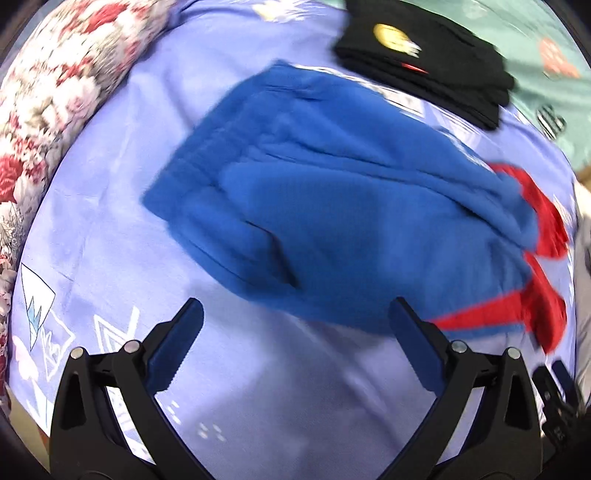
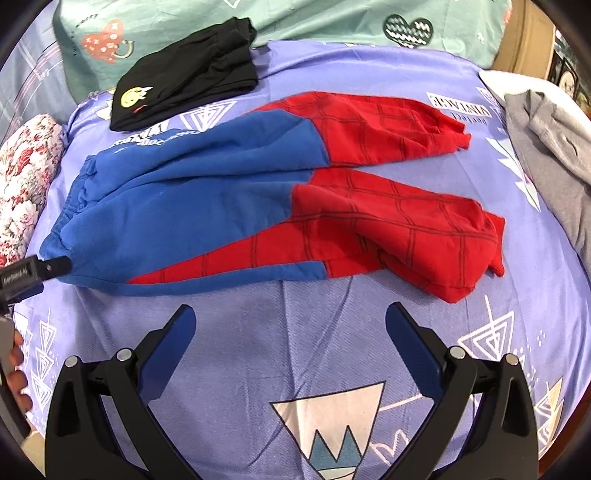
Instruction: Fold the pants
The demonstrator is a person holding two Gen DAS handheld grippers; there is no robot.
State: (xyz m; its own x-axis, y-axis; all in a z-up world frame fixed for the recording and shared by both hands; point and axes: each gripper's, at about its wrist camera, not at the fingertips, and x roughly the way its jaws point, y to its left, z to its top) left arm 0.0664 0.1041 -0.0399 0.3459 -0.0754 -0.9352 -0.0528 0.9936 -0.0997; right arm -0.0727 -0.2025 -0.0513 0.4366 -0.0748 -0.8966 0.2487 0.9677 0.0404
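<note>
A lilac patterned bedsheet (image 2: 295, 295) carries unfolded blue-and-red pants (image 2: 229, 192); left tongs (image 1: 295, 332) and right tongs (image 2: 290, 328) gape, empty.

I see a lilac bedsheet (image 2: 258, 332) printed with white triangles. At its far edge lies a folded black garment (image 2: 192, 70) with a yellow smiley, against a green pillow (image 2: 332, 18). A floral cushion (image 2: 26, 177) borders its left side, grey clothing (image 2: 546, 147) its right.
</note>
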